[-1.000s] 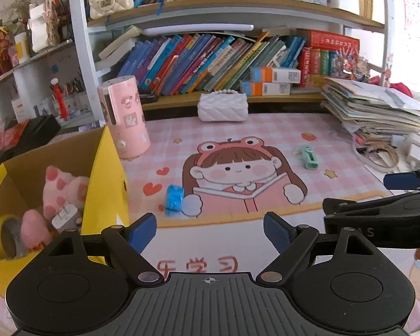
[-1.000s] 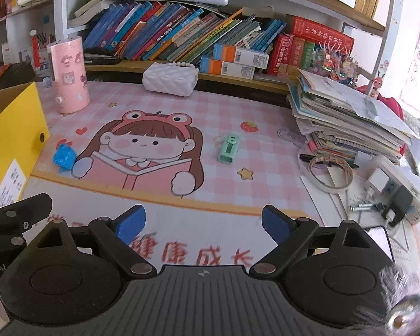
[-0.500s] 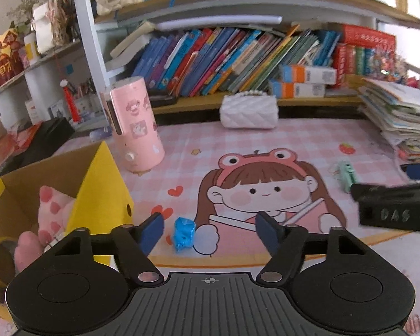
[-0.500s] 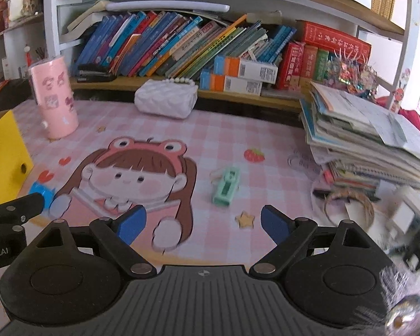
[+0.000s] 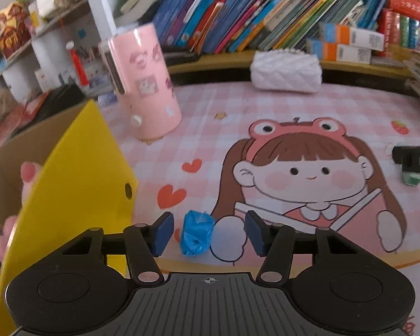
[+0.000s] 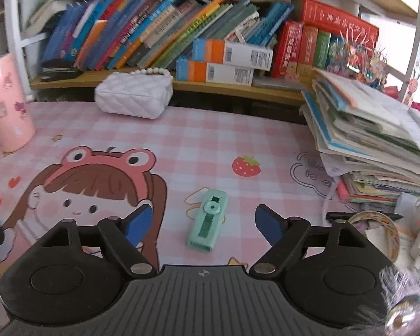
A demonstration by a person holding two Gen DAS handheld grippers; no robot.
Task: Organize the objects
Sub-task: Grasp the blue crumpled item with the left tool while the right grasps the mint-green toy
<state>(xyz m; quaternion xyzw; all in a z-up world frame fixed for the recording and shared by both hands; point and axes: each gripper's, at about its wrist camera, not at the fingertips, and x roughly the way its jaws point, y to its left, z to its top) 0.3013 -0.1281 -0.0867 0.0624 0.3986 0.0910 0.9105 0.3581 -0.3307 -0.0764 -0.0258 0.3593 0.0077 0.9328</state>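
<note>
My left gripper is open, and a crumpled blue wrapper lies on the pink cartoon mat between its blue pads, touching neither. My right gripper is open, with a mint green correction-tape dispenser on the mat between its fingers, apart from both. A yellow cardboard box with pink plush toys inside stands just left of the left gripper. The right gripper's finger shows at the right edge of the left wrist view.
A pink cylinder with stickers stands at the back left. A white quilted purse lies before the bookshelf. A pile of books and papers sits on the right, with a tape roll and chargers beside it.
Both grippers have moved forward and down toward the mat. The blue wrapper now sits between the left pads and the green dispenser between the right fingers.
</note>
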